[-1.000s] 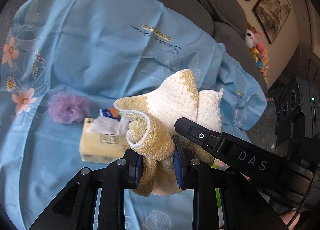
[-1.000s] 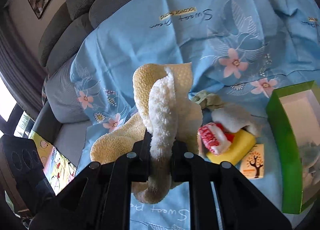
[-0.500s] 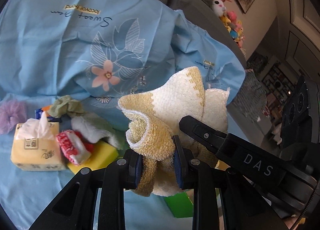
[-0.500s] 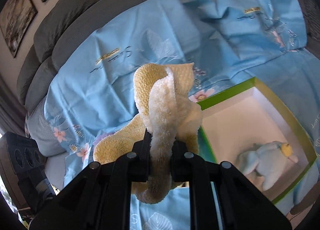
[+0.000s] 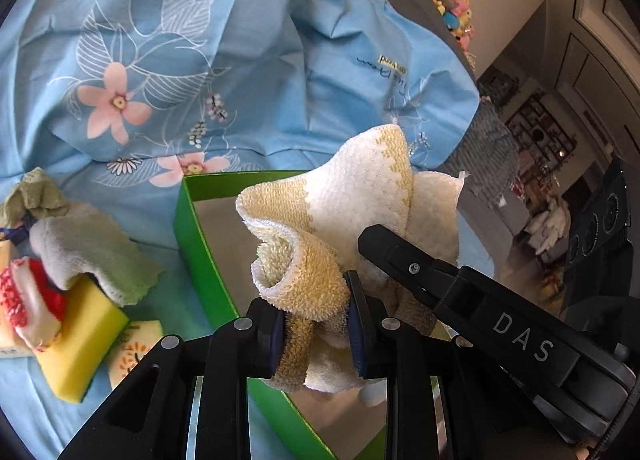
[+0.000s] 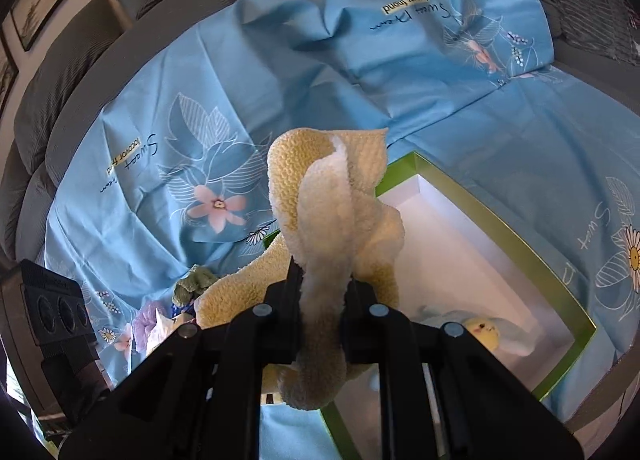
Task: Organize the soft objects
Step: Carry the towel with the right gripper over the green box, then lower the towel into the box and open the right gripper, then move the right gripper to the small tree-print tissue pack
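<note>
A cream and tan terry towel (image 5: pixel 340 212) hangs bunched between both grippers. My left gripper (image 5: pixel 316 312) is shut on its lower fold, blue pads pressing the tan pile. In the right wrist view the same towel (image 6: pixel 332 220) rises from my right gripper (image 6: pixel 322 292), which is shut on a thick roll of it. The towel hangs over a green box with a white inside (image 6: pixel 500 228), whose green wall (image 5: pixel 200 256) also shows in the left wrist view. A pale blue plush toy (image 6: pixel 480 334) lies in the box.
Left of the box on the blue floral sheet (image 5: pixel 180 60) lie a yellow sponge (image 5: pixel 76 344), a grey-green cloth (image 5: pixel 88 252), a red and white item (image 5: pixel 24 300) and a green scrunchie (image 5: pixel 32 196). A purple scrunchie (image 6: pixel 146 320) and grey sofa cushions (image 6: pixel 80 60) show too.
Both grippers have carried the towel sideways, away from the tissue pack and sponge pile, and now hold it over the green box. Neither grip has changed.
</note>
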`<state>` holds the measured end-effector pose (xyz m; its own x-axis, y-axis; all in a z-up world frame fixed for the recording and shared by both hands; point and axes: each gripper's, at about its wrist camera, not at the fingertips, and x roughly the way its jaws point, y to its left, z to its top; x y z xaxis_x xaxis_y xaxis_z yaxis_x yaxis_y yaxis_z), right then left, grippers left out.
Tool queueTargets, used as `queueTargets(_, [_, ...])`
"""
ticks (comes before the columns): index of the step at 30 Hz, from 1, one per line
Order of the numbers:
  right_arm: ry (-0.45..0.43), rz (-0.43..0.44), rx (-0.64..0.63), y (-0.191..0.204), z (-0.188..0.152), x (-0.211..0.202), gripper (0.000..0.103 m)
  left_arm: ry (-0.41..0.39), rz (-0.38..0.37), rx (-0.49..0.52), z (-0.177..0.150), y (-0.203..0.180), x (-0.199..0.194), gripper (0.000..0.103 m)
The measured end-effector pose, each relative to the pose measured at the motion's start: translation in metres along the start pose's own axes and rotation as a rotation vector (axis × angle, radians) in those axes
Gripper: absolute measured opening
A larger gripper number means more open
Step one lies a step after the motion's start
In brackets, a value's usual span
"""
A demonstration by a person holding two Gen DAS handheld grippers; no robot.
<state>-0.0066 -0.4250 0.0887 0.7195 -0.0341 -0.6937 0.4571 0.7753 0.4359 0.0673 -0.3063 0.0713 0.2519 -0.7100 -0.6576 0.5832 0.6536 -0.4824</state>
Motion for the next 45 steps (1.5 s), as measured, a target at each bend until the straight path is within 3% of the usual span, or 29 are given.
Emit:
queueTargets(9, [0.042,-0.034,0.041,-0.024,0.003,0.024,0.018,0.072,0.003,-0.024,-0.002,0.005,0.033,0.026])
queueTargets(17, [0.060,-0.064,0.049,-0.032,0.001,0.032,0.022,0.085,0.006,-0.037,-0.007,0.009,0.040,0.026])
queueTargets(20, [0.043,-0.083,0.027,-0.029,0.002,0.030,0.028,0.096,0.017,-0.030,-0.006,0.008,0.039,0.027])
queueTargets(23, [0.015,-0.068,0.028,-0.027,0.002,0.022,0.055,0.096,0.017,-0.028,-0.006,0.006,0.032,0.032])
queueTargets(24, [0.006,-0.060,0.029,-0.026,0.003,0.019,0.066,0.097,0.010,-0.032,-0.006,0.007,0.029,0.038])
queueTargets(26, [-0.013,-0.061,0.016,-0.022,0.004,0.012,0.069,0.090,-0.004,-0.037,-0.006,0.007,0.020,0.048])
queueTargets(28, [-0.033,-0.077,-0.008,-0.016,0.005,0.002,0.082,0.070,-0.003,-0.039,-0.005,0.005,0.010,0.063])
queueTargets(30, [-0.060,-0.083,-0.018,-0.010,0.004,-0.009,0.091,0.047,0.010,-0.038,-0.006,0.005,-0.004,0.067])
queueTargets(38, [-0.088,0.014,-0.037,0.013,-0.006,-0.047,0.102,-0.010,0.114,-0.056,-0.019,0.026,-0.059,0.075])
queueTargets(45, [0.014,0.096,-0.097,0.046,-0.035,-0.046,0.102,-0.053,0.246,-0.111,-0.041,0.070,-0.105,0.075])
